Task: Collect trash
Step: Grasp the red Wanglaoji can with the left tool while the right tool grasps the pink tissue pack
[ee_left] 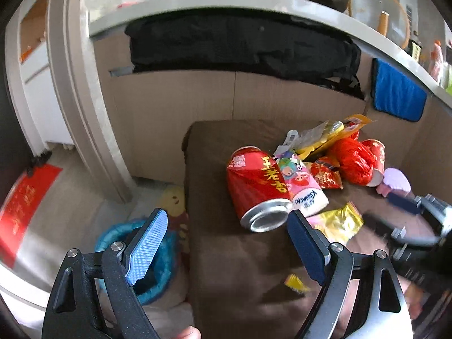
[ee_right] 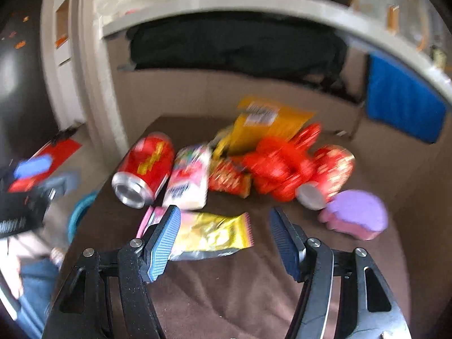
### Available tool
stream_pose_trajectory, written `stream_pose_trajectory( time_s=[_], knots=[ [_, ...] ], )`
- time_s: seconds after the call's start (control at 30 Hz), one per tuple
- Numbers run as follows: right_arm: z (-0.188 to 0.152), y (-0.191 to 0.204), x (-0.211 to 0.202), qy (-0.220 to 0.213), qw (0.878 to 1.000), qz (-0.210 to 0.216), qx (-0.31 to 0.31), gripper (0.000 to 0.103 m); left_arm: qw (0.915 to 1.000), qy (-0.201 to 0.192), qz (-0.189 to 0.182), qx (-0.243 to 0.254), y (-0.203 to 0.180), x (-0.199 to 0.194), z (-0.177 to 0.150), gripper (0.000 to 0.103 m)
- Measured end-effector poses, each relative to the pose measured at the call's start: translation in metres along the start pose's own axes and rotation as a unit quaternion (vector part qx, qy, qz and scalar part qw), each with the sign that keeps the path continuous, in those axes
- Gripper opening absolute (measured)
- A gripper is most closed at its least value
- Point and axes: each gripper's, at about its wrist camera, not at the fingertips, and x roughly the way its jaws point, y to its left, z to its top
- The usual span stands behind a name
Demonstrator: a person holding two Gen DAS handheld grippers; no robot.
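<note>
Left wrist view: left gripper [ee_left: 227, 238] spread wide and empty, hovering at the near edge of the brown-covered table [ee_left: 240, 276]. Dented red can [ee_left: 258, 188] lying on its side just beyond the fingertips, open mouth toward the camera. Pink wrapper [ee_left: 303, 188] touching the can's right side; red and yellow packets piled behind it. Blue-lined bin [ee_left: 161, 265] on the floor left of the can, below the table edge.

Right wrist view, blurred: right gripper [ee_right: 224, 234] likewise spread, holding nothing, over the yellow foil packet [ee_right: 210, 233], which lies flat just in front of the can [ee_right: 144, 169]. Best to settle first, then straddle the packet's short width, press down lightly and pinch one edge.
</note>
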Motion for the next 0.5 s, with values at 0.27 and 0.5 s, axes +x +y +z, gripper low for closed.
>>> stream_pose_trajectory(
  time_s=[0.27, 0.5],
  knots=[
    [0.023, 0.008, 0.053, 0.019, 0.999, 0.039, -0.006, 0.060, 0.9998, 0.011, 0.011, -0.014, 0.005, 0.028, 0.016, 0.087],
    [0.047, 0.018, 0.107, 0.067, 0.996, 0.056, 0.009, 0.051, 0.9992, 0.028, 0.014, -0.025, 0.023, 0.042, 0.025, 0.087]
  ],
)
